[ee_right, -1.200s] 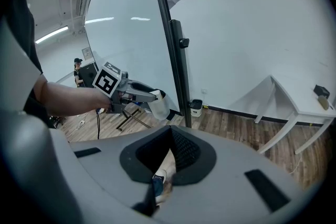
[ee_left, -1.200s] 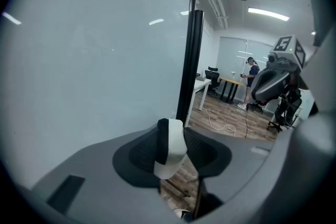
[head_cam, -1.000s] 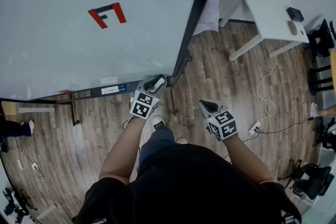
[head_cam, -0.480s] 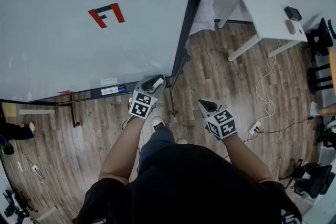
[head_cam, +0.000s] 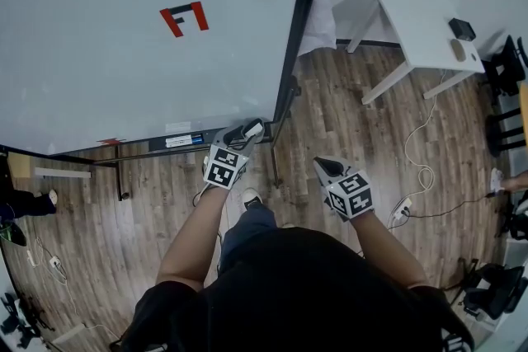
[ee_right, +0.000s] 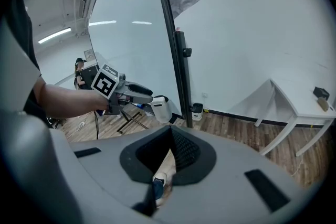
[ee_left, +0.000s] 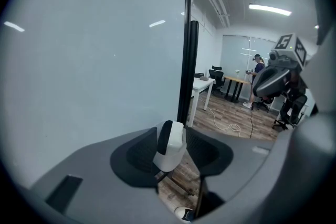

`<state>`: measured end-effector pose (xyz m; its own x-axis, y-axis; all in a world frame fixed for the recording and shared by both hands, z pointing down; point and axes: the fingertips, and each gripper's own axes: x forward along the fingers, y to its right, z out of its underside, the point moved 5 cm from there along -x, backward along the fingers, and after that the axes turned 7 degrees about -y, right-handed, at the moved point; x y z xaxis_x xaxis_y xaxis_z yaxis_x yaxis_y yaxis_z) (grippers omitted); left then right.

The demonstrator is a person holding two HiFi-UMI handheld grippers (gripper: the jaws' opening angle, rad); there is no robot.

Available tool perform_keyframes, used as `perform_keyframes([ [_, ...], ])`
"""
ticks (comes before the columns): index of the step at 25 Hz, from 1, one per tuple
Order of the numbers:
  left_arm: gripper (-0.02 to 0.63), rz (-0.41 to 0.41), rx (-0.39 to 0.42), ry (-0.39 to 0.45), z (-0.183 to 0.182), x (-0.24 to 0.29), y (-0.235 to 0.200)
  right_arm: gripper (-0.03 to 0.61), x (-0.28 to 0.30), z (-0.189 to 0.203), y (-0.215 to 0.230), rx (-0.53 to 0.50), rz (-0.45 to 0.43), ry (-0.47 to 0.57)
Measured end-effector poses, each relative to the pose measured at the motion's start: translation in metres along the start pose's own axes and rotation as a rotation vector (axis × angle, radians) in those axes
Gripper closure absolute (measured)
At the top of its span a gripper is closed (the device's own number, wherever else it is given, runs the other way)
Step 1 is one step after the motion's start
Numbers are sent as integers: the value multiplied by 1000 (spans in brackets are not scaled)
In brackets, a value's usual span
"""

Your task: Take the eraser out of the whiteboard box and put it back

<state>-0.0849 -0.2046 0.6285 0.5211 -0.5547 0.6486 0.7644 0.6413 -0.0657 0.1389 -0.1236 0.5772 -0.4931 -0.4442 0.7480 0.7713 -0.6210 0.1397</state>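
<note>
Item: eraser point(ee_left: 169, 145), white shell with one black face. Location: between the pads of the left gripper point(head_cam: 244, 132), at the right end of the whiteboard box point(head_cam: 183, 142); contact with the box not discernible in any view. Grip: jaws wide and just been opening, eraser between them, a pad at each flank with no gap visible; judged a slackening hold rather than a full release. Orientation: long axis upright in the left gripper view, leaning a little off the jaw line; in the head view, oblique to the box's length. Box: dark narrow rail under the whiteboard point(head_cam: 107, 29), long axis running leftward from the eraser. Right gripper point(head_cam: 331, 168): jaw tips together, nothing between them, well apart from the box on its right, beyond the black frame post point(head_cam: 296, 53). Nearer hand: left, by a clear margin. Governing relation for the coming move: box end just beside the left fingertips, so probably only a short lowering, with the eraser's length turned to match the rail. Risk, as a judgement: a tilted eraser catching the box's end, or slipping past that end to the floor point(head_cam: 330, 119).
</note>
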Motion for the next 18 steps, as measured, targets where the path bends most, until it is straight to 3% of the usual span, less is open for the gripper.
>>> perform_keyframes([
  [13,433,-66,-1,15,6,-49,14,588,-26,-8,-5,-9,-32,80],
  [18,434,-101,14,67,6,-73,24,588,-37,-5,-10,-19,-45,95],
])
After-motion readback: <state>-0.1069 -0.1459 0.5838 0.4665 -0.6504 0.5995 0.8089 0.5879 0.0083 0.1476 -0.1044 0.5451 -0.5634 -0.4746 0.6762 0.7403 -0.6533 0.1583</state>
